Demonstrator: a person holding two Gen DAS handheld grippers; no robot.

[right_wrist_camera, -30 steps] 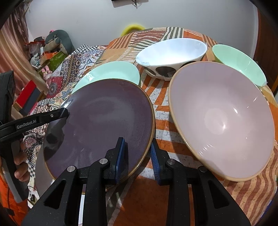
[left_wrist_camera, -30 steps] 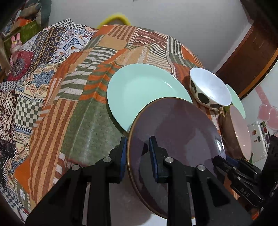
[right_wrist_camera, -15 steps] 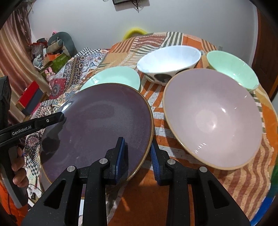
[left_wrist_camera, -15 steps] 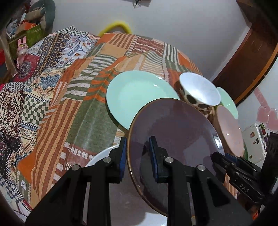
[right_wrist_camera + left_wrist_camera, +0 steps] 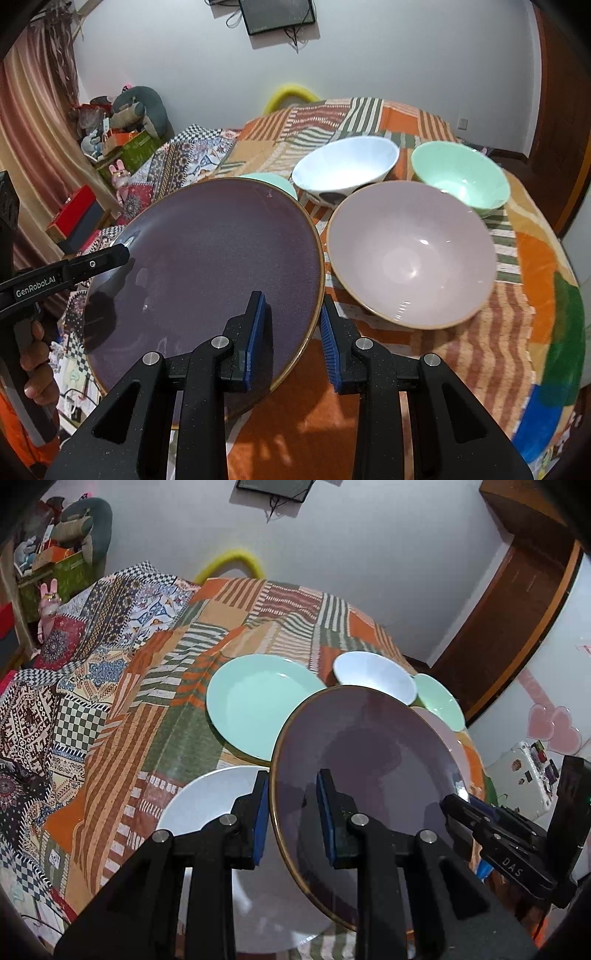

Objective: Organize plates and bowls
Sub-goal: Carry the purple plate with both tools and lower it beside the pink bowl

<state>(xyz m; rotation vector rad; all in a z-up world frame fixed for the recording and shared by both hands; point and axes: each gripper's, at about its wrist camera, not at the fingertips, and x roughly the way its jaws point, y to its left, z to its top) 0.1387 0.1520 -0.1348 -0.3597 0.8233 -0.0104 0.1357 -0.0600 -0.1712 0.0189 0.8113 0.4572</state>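
Both grippers clamp one round dark purple plate with a gold rim (image 5: 369,775), lifted and tilted above the patchwork-cloth surface (image 5: 147,716). Left gripper (image 5: 291,812) pinches its near-left rim; right gripper (image 5: 291,332) pinches the opposite edge. Frame bottom: white plate (image 5: 207,805) beneath. Frame centre: mint-green plate (image 5: 251,712). Right wrist view, right half: pale pink bowl (image 5: 413,254), white bowl (image 5: 347,162), mint-green bowl (image 5: 461,177).

Glossy glazed purple plate (image 5: 207,273), smooth pink bowl (image 5: 412,254), woven patchwork cloth (image 5: 122,716).
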